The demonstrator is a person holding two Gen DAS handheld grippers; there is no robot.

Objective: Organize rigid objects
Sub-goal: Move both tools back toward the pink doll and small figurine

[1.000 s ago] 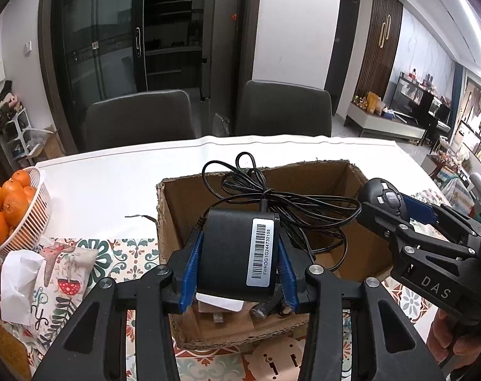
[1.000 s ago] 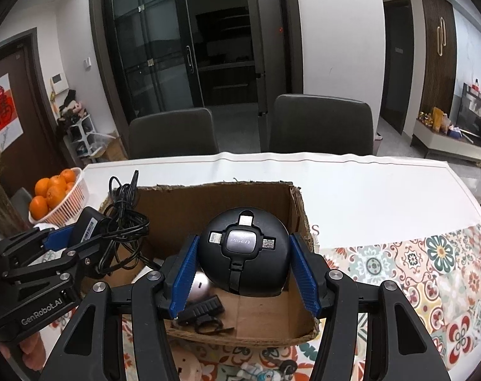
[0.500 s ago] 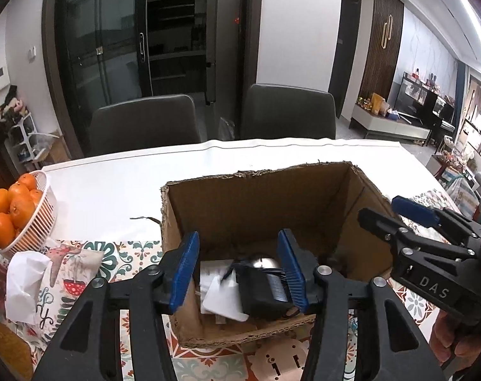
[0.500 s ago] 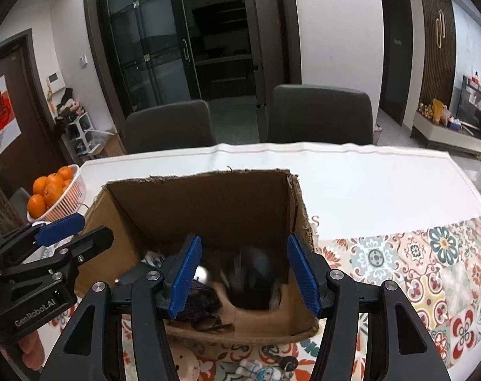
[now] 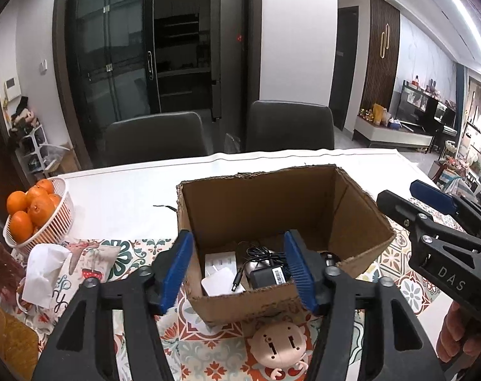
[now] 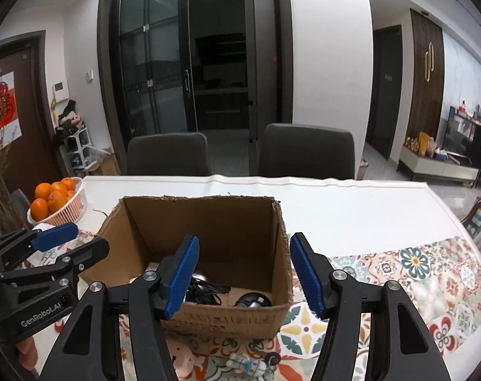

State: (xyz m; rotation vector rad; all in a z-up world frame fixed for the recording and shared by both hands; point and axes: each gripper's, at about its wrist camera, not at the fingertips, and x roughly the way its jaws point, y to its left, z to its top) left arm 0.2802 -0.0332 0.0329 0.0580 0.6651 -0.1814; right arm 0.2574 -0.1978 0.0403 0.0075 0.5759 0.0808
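— Behind your table [image 5: 119,197] stand two dark chairs [image 5: 154,139] and a glass sliding door. What sits on the white top?

— Your open cardboard box [image 5: 272,209] sits on the patterned cloth [image 6: 431,273], with a white basket of oranges [image 5: 34,216] well off to the left and a crumpled tissue [image 5: 43,273] near it.

— And your left gripper [image 5: 237,273]?

— Your blue pads are apart and spreading wider, with nothing pinched between them. They hang at the box's near wall. Through the gap you see a black power adapter [image 5: 269,277] with a barcode label lying on the box floor, its cable bunched beside it, touching a white plug block [image 5: 220,273].

— Your right gripper [image 6: 243,273]?

— Also parted and widening, gripping nothing. It hovers just before the near edge of the box. Below it, inside, a round black gadget [image 6: 253,301] rests next to the tangle of black cable [image 6: 205,289].

— Anything outside the box?

— A pink face-shaped toy [image 5: 280,344] lies on the cloth right against the box's front wall, and a small figurine [image 6: 247,363] lies close by.
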